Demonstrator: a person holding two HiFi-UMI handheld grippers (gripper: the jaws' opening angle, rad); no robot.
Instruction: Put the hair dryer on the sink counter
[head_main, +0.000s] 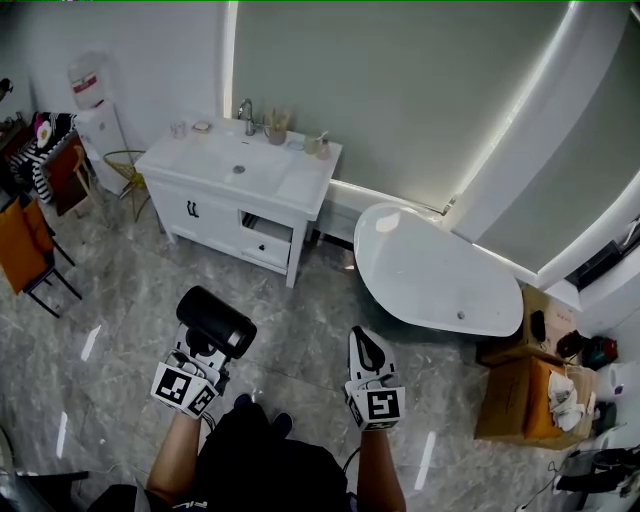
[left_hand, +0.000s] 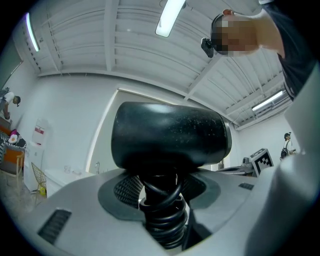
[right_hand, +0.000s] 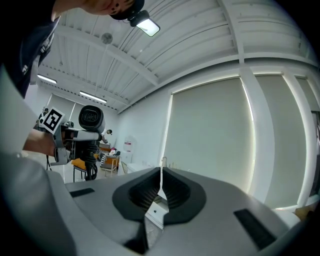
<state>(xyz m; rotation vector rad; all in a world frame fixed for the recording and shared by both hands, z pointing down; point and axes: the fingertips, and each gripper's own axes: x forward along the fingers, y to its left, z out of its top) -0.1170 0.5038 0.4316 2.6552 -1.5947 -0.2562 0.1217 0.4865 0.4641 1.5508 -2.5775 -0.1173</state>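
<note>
Both grippers are held well short of the sink counter (head_main: 300, 182), pointing toward it, on bare forearms. The left gripper (head_main: 203, 352) clamps the cord-wrapped handle of the hair dryer (head_main: 216, 321), whose body stands above the jaws. The right gripper (head_main: 367, 348), farther from the counter's left end, has its jaws together, empty

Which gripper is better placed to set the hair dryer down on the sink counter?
Left. The left gripper grips the hair dryer by its cord-wrapped handle, and the sink counter lies ahead on its side. The right gripper is shut and empty.
</note>
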